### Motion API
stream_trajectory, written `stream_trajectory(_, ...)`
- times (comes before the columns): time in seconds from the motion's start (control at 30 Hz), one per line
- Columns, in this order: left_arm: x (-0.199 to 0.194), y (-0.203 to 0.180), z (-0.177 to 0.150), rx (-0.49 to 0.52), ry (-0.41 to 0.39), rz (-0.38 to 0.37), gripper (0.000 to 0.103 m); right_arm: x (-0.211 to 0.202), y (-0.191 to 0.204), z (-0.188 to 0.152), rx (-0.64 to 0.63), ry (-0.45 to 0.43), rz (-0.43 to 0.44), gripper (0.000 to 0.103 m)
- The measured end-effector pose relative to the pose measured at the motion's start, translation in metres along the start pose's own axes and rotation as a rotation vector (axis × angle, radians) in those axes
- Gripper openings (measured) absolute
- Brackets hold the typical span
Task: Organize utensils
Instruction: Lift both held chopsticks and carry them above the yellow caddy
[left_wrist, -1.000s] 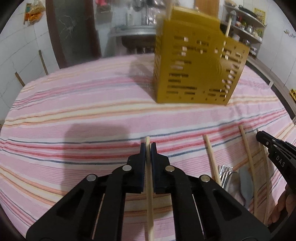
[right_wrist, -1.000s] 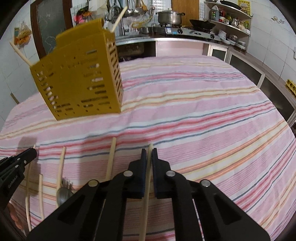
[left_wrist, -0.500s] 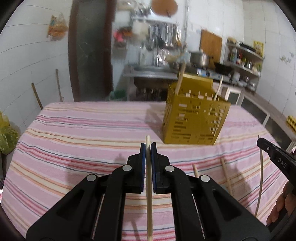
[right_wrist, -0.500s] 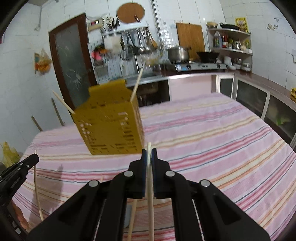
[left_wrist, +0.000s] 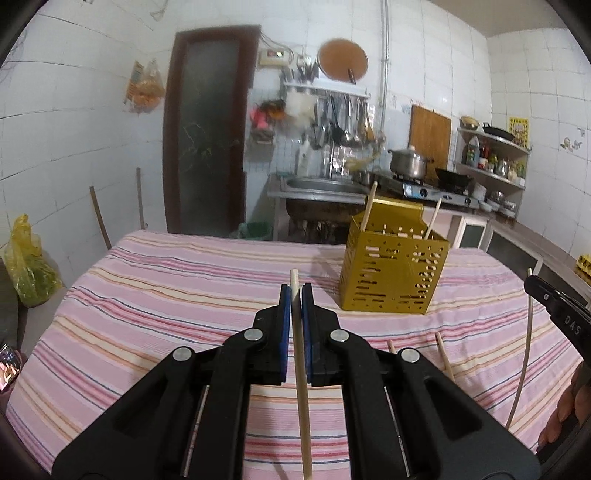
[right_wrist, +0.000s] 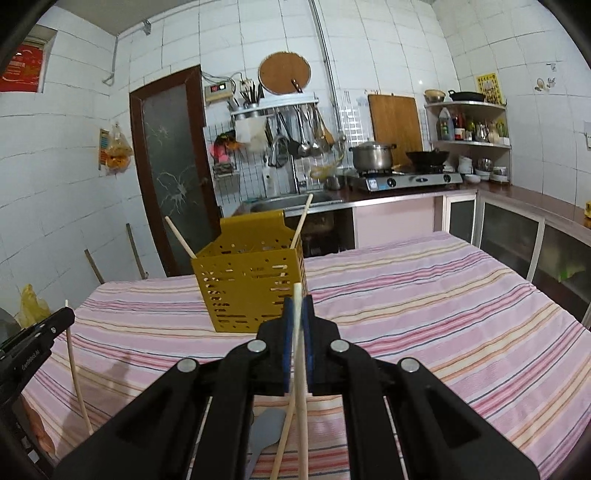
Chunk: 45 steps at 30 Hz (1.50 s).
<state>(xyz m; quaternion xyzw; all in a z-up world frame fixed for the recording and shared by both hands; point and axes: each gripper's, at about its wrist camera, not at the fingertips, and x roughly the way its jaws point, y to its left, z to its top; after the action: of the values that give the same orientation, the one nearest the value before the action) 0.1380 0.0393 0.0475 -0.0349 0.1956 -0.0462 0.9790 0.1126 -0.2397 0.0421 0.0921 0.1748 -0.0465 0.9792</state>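
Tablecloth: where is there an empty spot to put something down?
The striped tablecloth is bare left of the yellow holder, and right of it too. It is crowded near the person, where loose chopsticks and a spoon lie.

The bench (left_wrist: 155, 295) was covered by a cloth (right_wrist: 424, 295) striped in pink, red, cream and dark blue, reaching to its edges. A yellow perforated utensil holder (left_wrist: 393, 275) stood upright on the cloth toward the far side, with two wooden chopsticks (right_wrist: 179, 234) leaning out of its top. Nearer the camera, two loose chopsticks (left_wrist: 443, 354) lay flat on the cloth, just beside each other. In the right wrist view a grey spoon (right_wrist: 264, 434) and another chopstick (right_wrist: 282, 443) lay on the cloth at the near edge.
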Motion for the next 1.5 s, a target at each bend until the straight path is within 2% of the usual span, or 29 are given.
stream_trajectory(0.2, -0.026, -0.003, 0.004, 0.002, -0.074, -0.007, 0.004, -0.021, -0.004, 0.002, 0.001, -0.045, 0.009, 0.006)
stream_trajectory(0.53, -0.044, -0.014, 0.016, 0.008, -0.137, -0.037, 0.004, -0.038, -0.003, 0.014, -0.007, -0.116, 0.009, 0.006)
stream_trajectory(1.5, -0.012, -0.04, 0.059, 0.011, -0.191, -0.086, 0.004, -0.01, -0.01, 0.051, -0.013, -0.152, -0.018, 0.006)
